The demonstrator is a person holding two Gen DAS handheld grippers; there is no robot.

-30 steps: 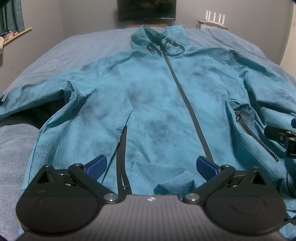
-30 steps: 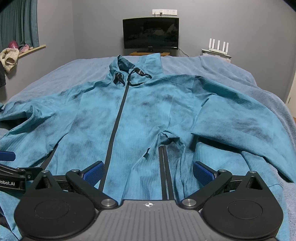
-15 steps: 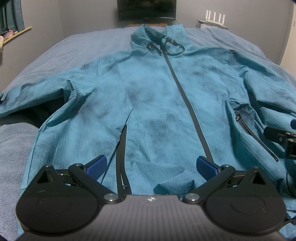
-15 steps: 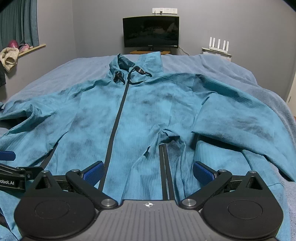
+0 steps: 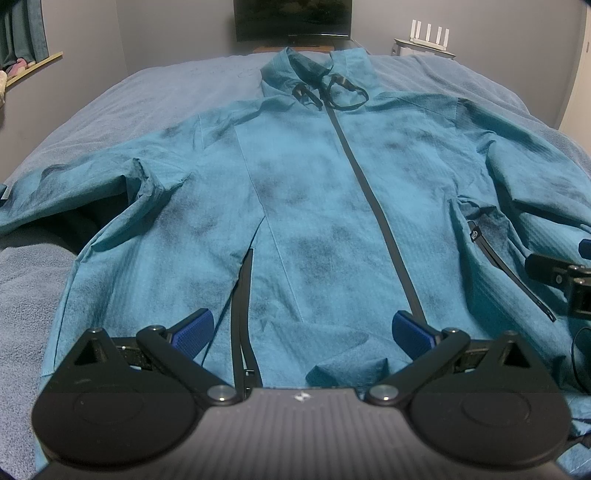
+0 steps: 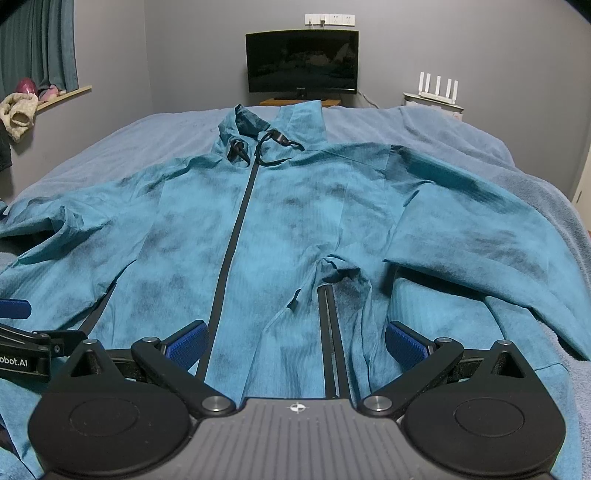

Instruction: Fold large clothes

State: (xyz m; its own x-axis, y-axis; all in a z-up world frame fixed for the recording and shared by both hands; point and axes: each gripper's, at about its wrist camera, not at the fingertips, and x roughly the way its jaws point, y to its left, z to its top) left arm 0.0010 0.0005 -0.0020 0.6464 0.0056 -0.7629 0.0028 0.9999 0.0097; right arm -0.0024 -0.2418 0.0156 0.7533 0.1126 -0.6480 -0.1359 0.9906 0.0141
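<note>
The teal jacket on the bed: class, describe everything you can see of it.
The teal zip-front jacket lies face up and unfolded on a grey-blue blanket-covered bed, collar toward the far wall, sleeves spread to both sides. Its thin fabric looks crinkled and mottled with darker patches. A black zipper runs down the centre, closed; black drawcords loop at the collar; two dark pocket zips slant near the hem. Both open grippers hover at the hem; contact cannot be told.

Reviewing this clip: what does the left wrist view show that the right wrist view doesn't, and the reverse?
Left wrist only: the left tool, open over the hem, and the chest pocket's zip pull. Right wrist only: the right tool, also open, the wall sockets above the monitor, and a beige knit item by the window ledge. Both: the teal jacket spread flat, zipped, on the blue bed, and the white router.
</note>
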